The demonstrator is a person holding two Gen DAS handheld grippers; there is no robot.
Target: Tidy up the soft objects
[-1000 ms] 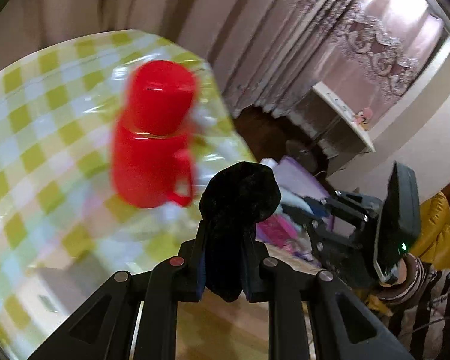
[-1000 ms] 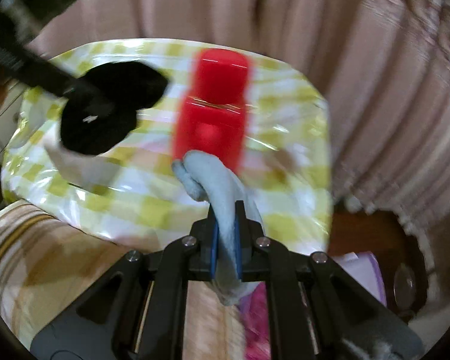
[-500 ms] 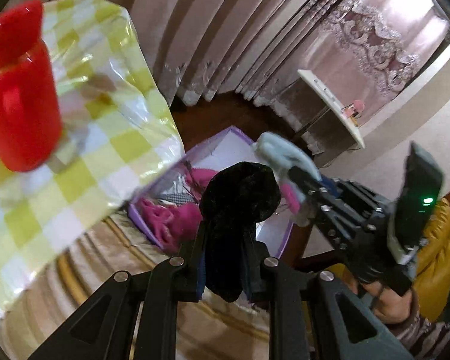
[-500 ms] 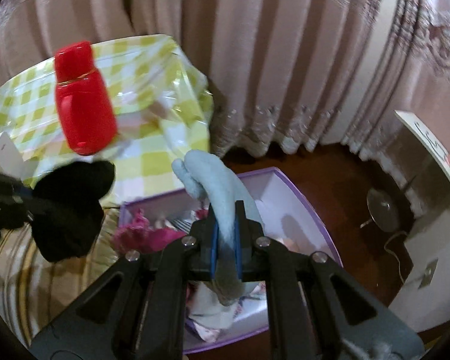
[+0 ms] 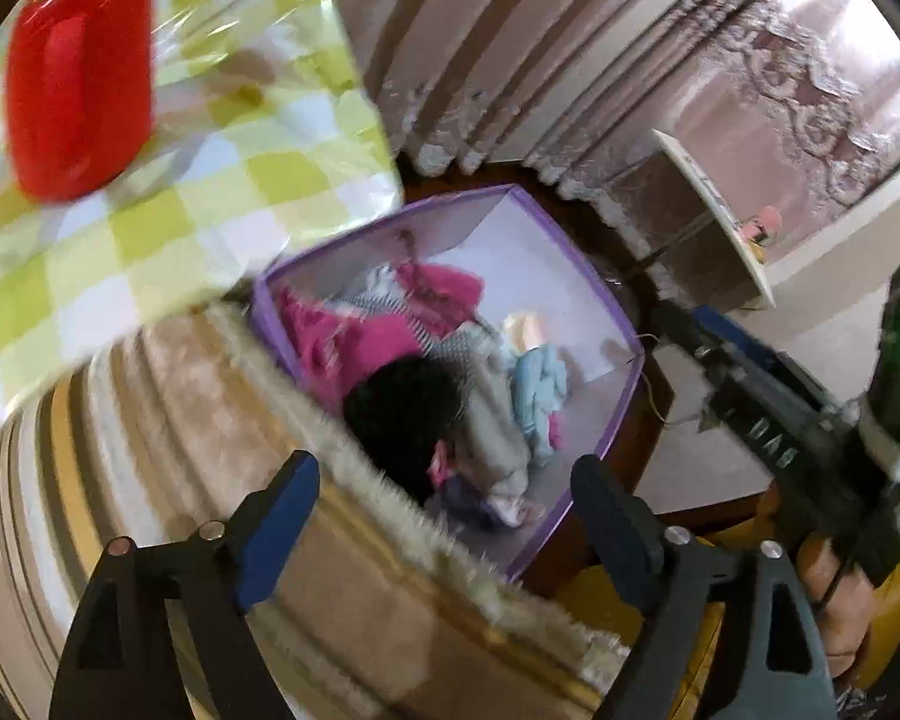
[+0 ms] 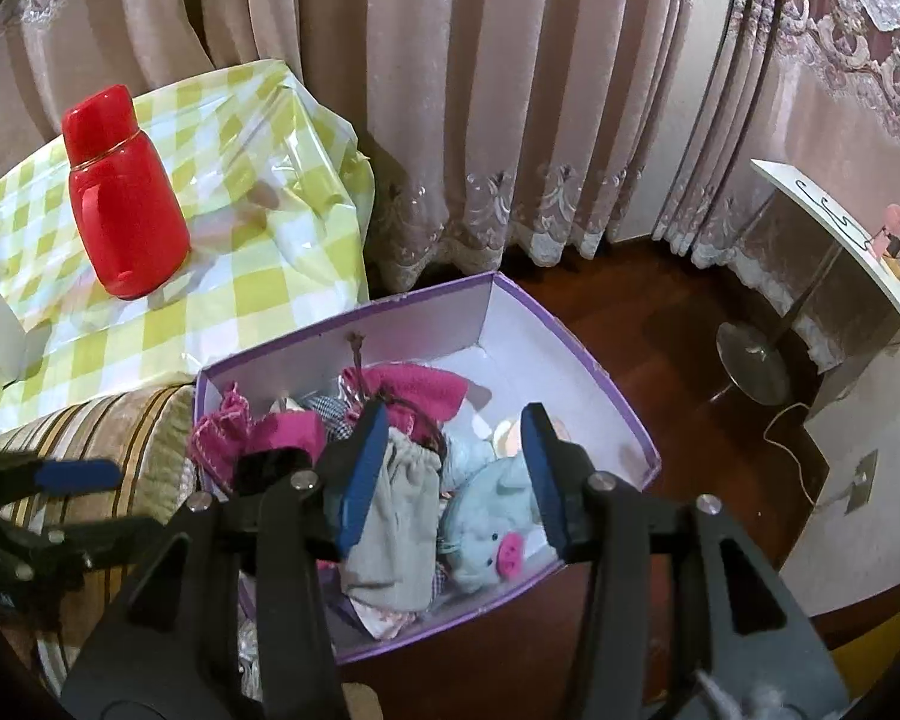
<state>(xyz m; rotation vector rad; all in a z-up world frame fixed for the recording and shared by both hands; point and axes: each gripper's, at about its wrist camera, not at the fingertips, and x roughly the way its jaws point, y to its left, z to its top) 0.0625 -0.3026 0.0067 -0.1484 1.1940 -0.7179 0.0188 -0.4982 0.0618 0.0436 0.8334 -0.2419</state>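
A: Left wrist view first. The left gripper (image 5: pixel 444 504) is springing apart, blue pads wide, nothing pressed between them. A black soft thing (image 5: pixel 405 414) sits beyond the pads in the purple box (image 5: pixel 615 300), among pink cloth (image 5: pixel 354 336).

B: Is the black piece resting or in the air?

A: Can't tell; the frame is blurred. The box stands on dark wood floor, just beside a striped cushion (image 5: pixel 168 438). Up left, a table with a green-check cover (image 5: pixel 210 192) carries a red flask (image 5: pixel 78 78). Pink curtains (image 5: pixel 510 54) hang behind, and the right gripper's body shows at the right edge.

B: And the right wrist view?

A: Sharper. The right gripper (image 6: pixel 456 468) is opening too, pads clear of everything. Below them, inside the box (image 6: pixel 576 348), lie a blue plush pig (image 6: pixel 492 516) and a grey pouch (image 6: pixel 396 534). The flask (image 6: pixel 120 198) stands upright on the check cover (image 6: pixel 258 252). The floor (image 6: pixel 660 348) is glossy; a white side table (image 6: pixel 834 234) stands by the curtains (image 6: pixel 450 90).
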